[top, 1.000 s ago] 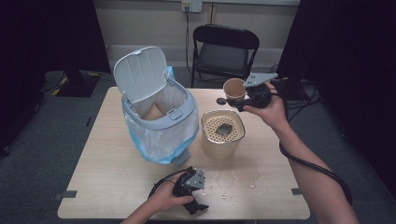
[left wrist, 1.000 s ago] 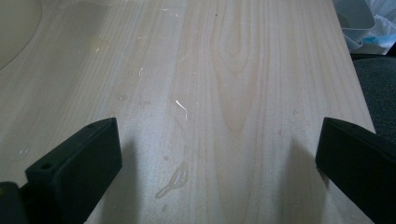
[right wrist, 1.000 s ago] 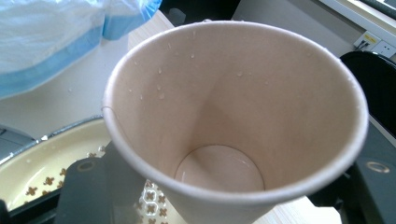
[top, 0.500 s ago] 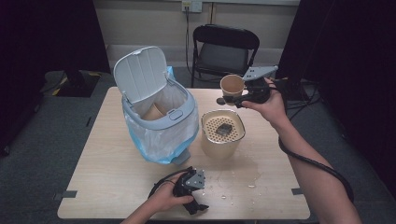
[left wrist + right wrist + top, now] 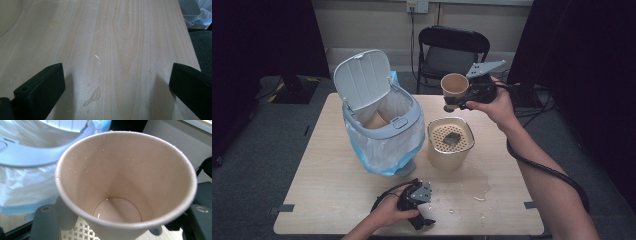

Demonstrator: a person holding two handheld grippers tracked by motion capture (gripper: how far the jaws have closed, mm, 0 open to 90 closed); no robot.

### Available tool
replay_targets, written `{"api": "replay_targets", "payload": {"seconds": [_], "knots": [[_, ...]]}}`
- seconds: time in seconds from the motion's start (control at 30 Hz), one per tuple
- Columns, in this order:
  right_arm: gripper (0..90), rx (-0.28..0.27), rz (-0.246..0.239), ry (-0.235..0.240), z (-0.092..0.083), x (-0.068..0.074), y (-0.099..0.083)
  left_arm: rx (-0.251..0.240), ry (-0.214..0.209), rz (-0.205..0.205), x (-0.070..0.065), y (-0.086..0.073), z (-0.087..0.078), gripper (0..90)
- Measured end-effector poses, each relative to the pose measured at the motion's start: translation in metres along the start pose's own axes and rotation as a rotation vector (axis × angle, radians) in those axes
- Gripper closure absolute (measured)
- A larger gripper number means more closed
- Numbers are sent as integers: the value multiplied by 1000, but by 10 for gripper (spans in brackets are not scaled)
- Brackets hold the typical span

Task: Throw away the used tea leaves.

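Observation:
My right gripper (image 5: pixel 456 101) is shut on a tan paper cup (image 5: pixel 455 85), held upright in the air behind the beige strainer pot (image 5: pixel 450 141). In the right gripper view the cup (image 5: pixel 125 182) sits between the jaws, wet inside with drops on its wall. A dark lump (image 5: pixel 452 139) lies on the pot's perforated insert. Low at the table's front edge rests my left gripper (image 5: pixel 422 220), held by a hand. Its jaws stand wide apart over bare wood (image 5: pixel 117 62), nothing between them.
A grey-lidded bin (image 5: pixel 379 127) with a blue and white liner stands open at the table's left-middle, a cup inside. A water puddle (image 5: pixel 477 182) and droplets lie in front of the pot. A black folding chair (image 5: pixel 452 50) stands behind the table.
The right gripper has lifted the cup upward and slightly away from the pot. The left hand has stayed in place.

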State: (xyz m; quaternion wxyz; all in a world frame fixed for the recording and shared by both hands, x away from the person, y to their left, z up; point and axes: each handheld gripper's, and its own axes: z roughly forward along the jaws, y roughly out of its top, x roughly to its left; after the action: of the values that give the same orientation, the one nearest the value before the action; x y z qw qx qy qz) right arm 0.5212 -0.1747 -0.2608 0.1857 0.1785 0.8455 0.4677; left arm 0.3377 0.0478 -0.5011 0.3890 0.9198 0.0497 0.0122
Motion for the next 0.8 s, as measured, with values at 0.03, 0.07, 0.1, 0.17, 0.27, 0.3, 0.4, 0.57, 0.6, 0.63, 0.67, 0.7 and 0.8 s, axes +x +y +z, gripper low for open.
{"api": "replay_targets", "payload": {"seconds": [0.03,0.07,0.1,0.17,0.27,0.3,0.4,0.57,0.6,0.63,0.67,0.7,0.8], "knots": [[298,-3,3,8,0,0,3,0,0,1,0,0,0,0],[298,-3,3,18,0,0,5,0,0,1,0,0,0,0],[298,-2,3,24,1,1,8,1,0,1,0,0,0,0],[298,8,0,34,3,2,12,0,0,1,0,0,0,0],[298,13,-9,45,6,4,19,1,0,1,0,0,0,0],[298,11,-8,47,8,5,21,1,0,0,0,0,0,0],[298,9,-11,59,12,8,27,0,0,1,0,0,0,0],[299,1,-16,84,18,13,37,-3,-3,3,0,0,0,0],[298,-2,-16,89,19,13,39,2,-3,9,1,0,0,0],[298,-2,-22,92,20,15,41,-9,-2,-5,0,0,1,0],[298,0,-23,93,21,16,43,-3,-3,3,0,0,0,0],[298,-4,-24,101,22,17,45,1,-4,7,0,0,0,0],[298,-6,-25,109,25,18,50,2,-5,14,1,0,0,0]]}}
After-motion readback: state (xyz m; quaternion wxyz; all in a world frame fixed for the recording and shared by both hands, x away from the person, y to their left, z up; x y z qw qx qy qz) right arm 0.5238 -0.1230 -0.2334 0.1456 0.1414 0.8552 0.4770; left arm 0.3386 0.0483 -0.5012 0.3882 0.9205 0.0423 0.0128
